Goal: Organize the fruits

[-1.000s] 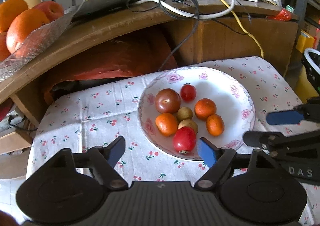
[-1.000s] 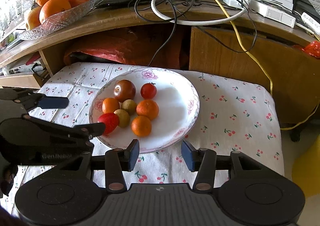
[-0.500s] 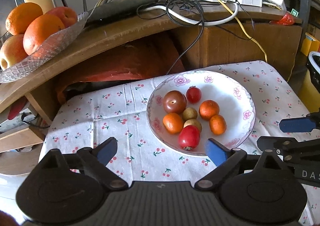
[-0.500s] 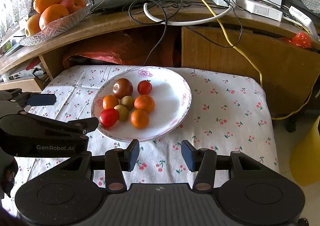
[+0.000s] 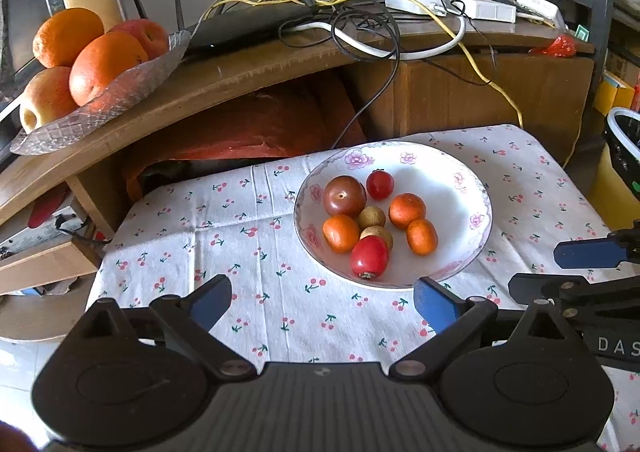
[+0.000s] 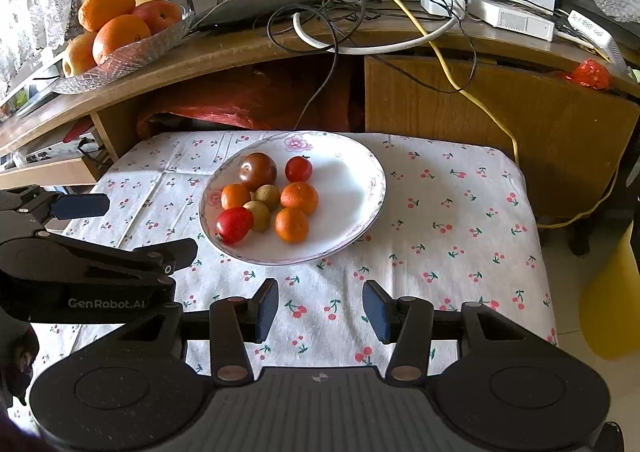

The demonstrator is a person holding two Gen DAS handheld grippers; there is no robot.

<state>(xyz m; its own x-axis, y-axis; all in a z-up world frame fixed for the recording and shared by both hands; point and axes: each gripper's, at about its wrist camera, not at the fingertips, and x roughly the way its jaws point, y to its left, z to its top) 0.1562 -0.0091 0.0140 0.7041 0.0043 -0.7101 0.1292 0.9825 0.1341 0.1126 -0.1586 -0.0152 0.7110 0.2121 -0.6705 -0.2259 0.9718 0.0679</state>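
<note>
The white flowered plate (image 5: 460,176) sits on the cherry-print tabletop (image 5: 248,228), at about 1 o'clock from the left gripper (image 5: 320,302) and 11 o'clock from the right gripper (image 6: 320,306). Both grippers hover over the cloth short of the plate, each with its fingers spread apart and nothing between them; the left pair gapes wider.

Eight small fruits cluster on the plate's left half, most touching a neighbour. The large dark tomato (image 5: 344,196) lies at 11 o'clock of the cluster, a small red tomato (image 5: 379,184) just beside it at 1 o'clock. Three small oranges (image 5: 407,210) ring two brownish round fruits (image 5: 371,217) in the centre, and a red fruit (image 5: 369,256) lies nearest the rim at 6 o'clock.

All of these look light. The tomatoes probably have smooth, slippery skin and soft flesh, so a gentle squeeze across the widest part suits them; too hard a pinch could split the skin. The oranges likely give a little and grip better on their dimpled peel. The brownish fruits look firm but small and hemmed in, hard to reach without nudging the others. The red fruit at the rim looks the easiest first pick. The plate is probably ceramic, stiff, breakable.
</note>
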